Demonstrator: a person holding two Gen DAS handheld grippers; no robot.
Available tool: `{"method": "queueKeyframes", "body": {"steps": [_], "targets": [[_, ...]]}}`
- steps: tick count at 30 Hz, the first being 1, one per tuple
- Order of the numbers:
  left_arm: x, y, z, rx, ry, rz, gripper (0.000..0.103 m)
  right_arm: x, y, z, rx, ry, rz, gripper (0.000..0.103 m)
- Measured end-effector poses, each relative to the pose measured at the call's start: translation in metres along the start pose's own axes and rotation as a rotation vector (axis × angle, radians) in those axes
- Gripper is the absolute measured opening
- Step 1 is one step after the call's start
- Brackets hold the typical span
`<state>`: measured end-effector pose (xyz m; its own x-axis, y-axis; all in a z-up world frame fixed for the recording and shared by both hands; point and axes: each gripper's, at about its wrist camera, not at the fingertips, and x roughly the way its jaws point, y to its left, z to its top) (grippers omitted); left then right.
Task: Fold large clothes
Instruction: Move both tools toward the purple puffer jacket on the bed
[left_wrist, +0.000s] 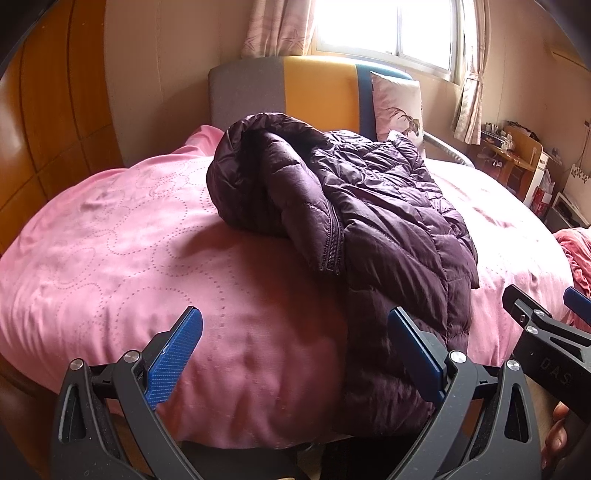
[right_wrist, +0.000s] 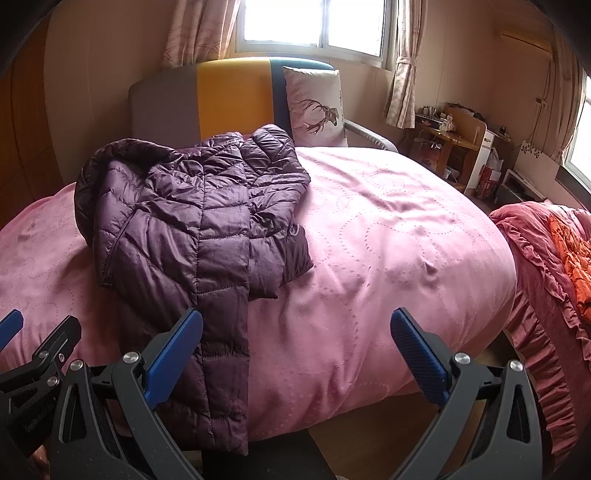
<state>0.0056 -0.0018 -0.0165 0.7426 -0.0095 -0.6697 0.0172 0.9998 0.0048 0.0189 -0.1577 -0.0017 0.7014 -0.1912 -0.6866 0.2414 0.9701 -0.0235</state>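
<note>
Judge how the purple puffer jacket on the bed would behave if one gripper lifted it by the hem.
The purple puffer jacket would probably sag and unfold: it lies crumpled, draped over the pink bedspread. Its quilted padding suggests it is light for its bulk. The shiny shell may slip between the pads.

Open bedspread on both sides of the jacket

The jacket (right_wrist: 192, 229) lies heaped from the bed's (right_wrist: 388, 240) near edge up toward the headboard (right_wrist: 229, 99), blocking the middle. Bare cover runs wide to its right and left. A pillow (right_wrist: 317, 107) stands at the far right corner; a red quilt (right_wrist: 554, 258) crowds the right edge.
</note>
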Motion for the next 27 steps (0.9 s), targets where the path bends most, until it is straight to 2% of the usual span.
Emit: {"method": "queueKeyframes", "body": {"steps": [27], "targets": [[0.002, -0.011, -0.001, 0.058, 0.009, -0.023, 0.099, 0.010, -0.016, 0.003, 0.033, 0.016, -0.015, 0.101]]}}
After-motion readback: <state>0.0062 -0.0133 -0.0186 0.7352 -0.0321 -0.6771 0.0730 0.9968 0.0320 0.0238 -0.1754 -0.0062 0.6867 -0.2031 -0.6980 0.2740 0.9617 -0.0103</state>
